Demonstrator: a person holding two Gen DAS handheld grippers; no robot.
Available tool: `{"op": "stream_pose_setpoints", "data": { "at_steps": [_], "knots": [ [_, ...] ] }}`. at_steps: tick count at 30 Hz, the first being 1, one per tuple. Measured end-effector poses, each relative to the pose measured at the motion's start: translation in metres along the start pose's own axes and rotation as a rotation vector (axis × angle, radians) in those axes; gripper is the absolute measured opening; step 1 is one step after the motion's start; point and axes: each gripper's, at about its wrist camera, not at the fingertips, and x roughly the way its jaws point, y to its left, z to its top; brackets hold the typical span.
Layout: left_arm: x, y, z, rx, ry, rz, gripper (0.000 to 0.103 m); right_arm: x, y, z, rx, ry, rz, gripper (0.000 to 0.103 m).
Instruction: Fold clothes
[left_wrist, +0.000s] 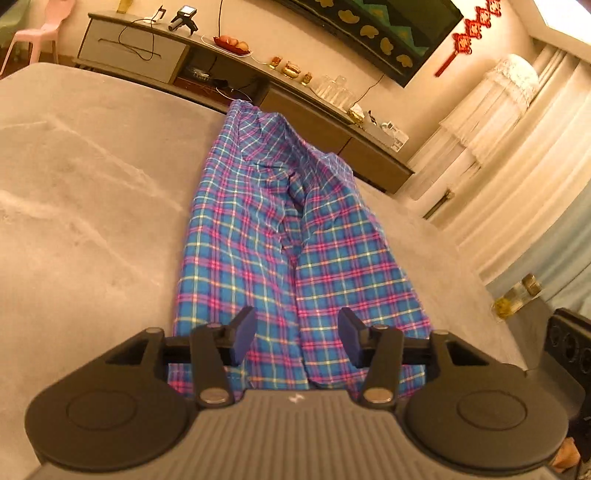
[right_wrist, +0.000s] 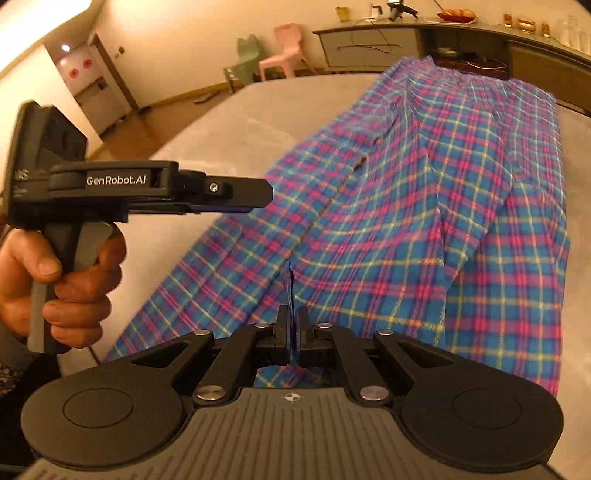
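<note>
A blue and pink plaid garment (left_wrist: 266, 229) lies stretched lengthwise on a grey padded surface (left_wrist: 81, 206), running from my grippers to the far edge. My left gripper (left_wrist: 297, 338) hovers over the near end of the cloth, jaws open, nothing pinched between its blue pads (left_wrist: 242, 341). In the right wrist view the same garment (right_wrist: 424, 192) spreads to the right. My right gripper (right_wrist: 293, 332) is shut on a thin raised fold of the plaid fabric at its near edge. A hand (right_wrist: 55, 280) holds the left gripper (right_wrist: 258, 201) to the left of the cloth.
A long low sideboard (left_wrist: 306, 110) runs behind the far edge, carrying a fruit plate (left_wrist: 232, 44), glasses and small ornaments. A pink chair (right_wrist: 282, 48) stands on the floor beyond. White curtains (left_wrist: 517, 177) hang on the right. Bare grey surface (right_wrist: 236, 125) lies left of the garment.
</note>
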Motion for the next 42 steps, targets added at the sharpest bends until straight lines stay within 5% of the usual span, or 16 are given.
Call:
{"op": "stream_pose_setpoints", "data": {
  "at_steps": [2,4,6,11,14,21,25,29,32,36,42],
  "knots": [
    [0.001,-0.003,-0.001,-0.005,0.007,-0.02,0.051,-0.001,0.011,-0.007,-0.029,0.008,-0.016,0.015],
    [0.001,-0.009,-0.002,-0.006,0.007,-0.046,0.053,-0.02,0.028,-0.001,-0.093,-0.01,0.019,0.052],
    [0.002,-0.016,-0.004,0.003,-0.001,-0.065,0.056,-0.052,0.039,0.006,-0.195,-0.082,0.017,0.061],
    [0.019,-0.034,-0.015,0.048,0.015,-0.062,0.054,-0.099,0.012,0.043,-0.164,-0.265,-0.149,0.056],
    [0.034,-0.042,-0.023,0.085,0.044,-0.023,0.048,-0.078,-0.017,0.087,-0.1,-0.29,-0.262,0.042],
    [0.036,-0.035,-0.032,0.116,0.046,-0.017,0.042,0.059,-0.05,0.179,-0.089,-0.142,-0.286,0.041],
    [0.033,-0.032,-0.033,0.119,0.067,-0.039,0.042,0.127,-0.057,0.194,-0.119,-0.041,-0.332,0.036],
    [0.017,-0.021,-0.025,0.067,0.105,-0.045,0.042,0.133,-0.068,0.196,-0.048,-0.056,-0.288,0.037],
    [-0.019,0.005,-0.014,-0.005,0.049,0.015,0.043,0.079,-0.066,0.182,0.03,-0.13,-0.266,0.045],
    [-0.062,0.03,-0.014,-0.038,-0.006,0.135,0.043,-0.022,-0.043,0.115,0.05,-0.268,-0.177,0.056],
    [-0.062,0.008,-0.059,0.09,0.108,0.158,0.043,-0.074,0.026,-0.029,-0.044,-0.168,-0.041,0.056]
  ]
}}
